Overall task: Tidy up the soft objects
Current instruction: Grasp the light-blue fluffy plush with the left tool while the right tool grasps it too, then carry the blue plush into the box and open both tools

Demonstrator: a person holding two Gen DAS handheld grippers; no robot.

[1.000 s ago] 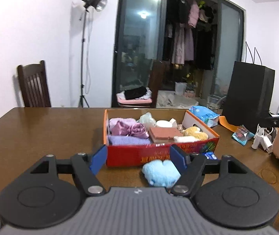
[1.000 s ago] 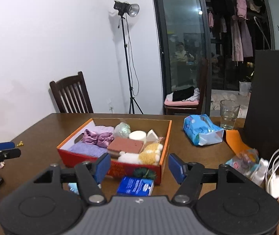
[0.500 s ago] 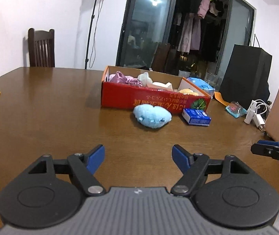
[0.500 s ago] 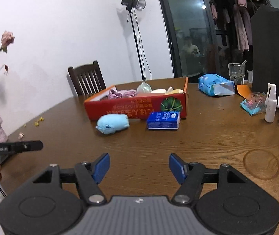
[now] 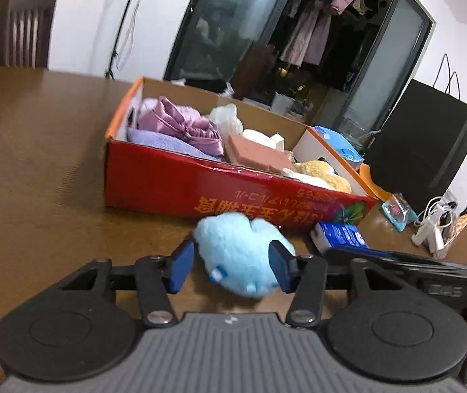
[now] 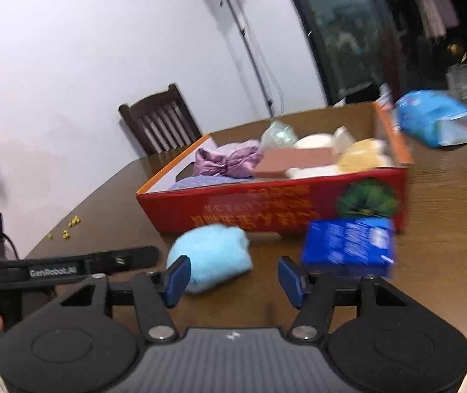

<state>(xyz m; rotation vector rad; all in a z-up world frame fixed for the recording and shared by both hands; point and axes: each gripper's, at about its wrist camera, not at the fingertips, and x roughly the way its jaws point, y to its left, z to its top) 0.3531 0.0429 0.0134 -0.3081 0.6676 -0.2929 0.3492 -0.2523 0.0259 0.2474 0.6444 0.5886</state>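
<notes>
A light blue plush (image 5: 236, 252) lies on the brown table in front of a red cardboard box (image 5: 168, 183). The box holds purple cloths, a pink sponge, a yellow plush and white pieces. My left gripper (image 5: 231, 270) has the plush between its closing jaws; the blue pads sit at its sides without visibly squeezing it. In the right wrist view the plush (image 6: 210, 258) lies ahead to the left and a blue tissue pack (image 6: 348, 245) ahead to the right, both before the box (image 6: 266, 203). My right gripper (image 6: 233, 278) is closing with only bare table between its jaws.
A black paper bag (image 5: 420, 150) stands at the far right, with a white charger and cables (image 5: 430, 226) and a small packet (image 5: 395, 211) near it. A blue wipes pack (image 6: 436, 124) lies right of the box. A wooden chair (image 6: 161, 121) stands behind the table.
Both grippers have dropped and come forward close to the box. The left jaws have narrowed and now straddle the blue plush; the right jaws have narrowed too.
</notes>
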